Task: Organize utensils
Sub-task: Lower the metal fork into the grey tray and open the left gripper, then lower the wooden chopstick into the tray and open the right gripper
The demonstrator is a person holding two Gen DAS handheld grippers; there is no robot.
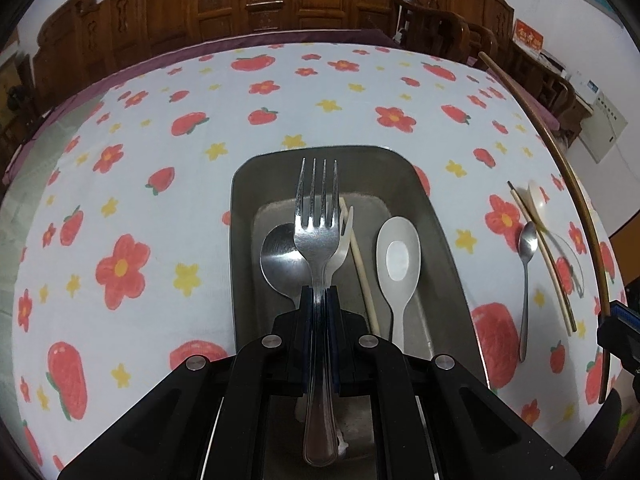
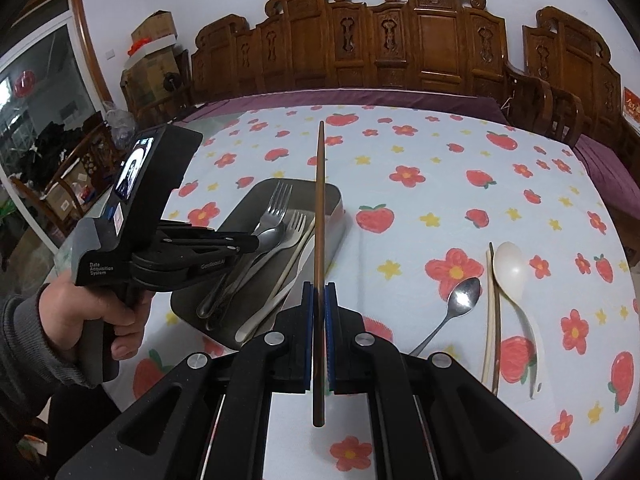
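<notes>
A grey metal tray [image 1: 436, 208] [image 2: 336, 216] lies on the flowered tablecloth. It holds a metal spoon [image 1: 280, 256], a white plastic fork [image 1: 344, 240], a pale chopstick [image 1: 362, 272] and a white spoon [image 1: 398, 264]. My left gripper [image 1: 320, 300] is shut on a metal fork [image 1: 316, 216], held above the tray. My right gripper [image 2: 319, 292] is shut on a brown chopstick [image 2: 319, 208], just right of the tray; the chopstick also shows in the left wrist view [image 1: 576, 184]. On the cloth to the right lie a small metal spoon [image 2: 456, 308], a chopstick pair [image 2: 492, 312] and a white spoon [image 2: 514, 280].
The left hand-held gripper body [image 2: 136, 216] shows at the left of the right wrist view. Carved wooden chairs [image 2: 400, 40] line the table's far edge. Cardboard boxes [image 2: 152, 52] stand at back left.
</notes>
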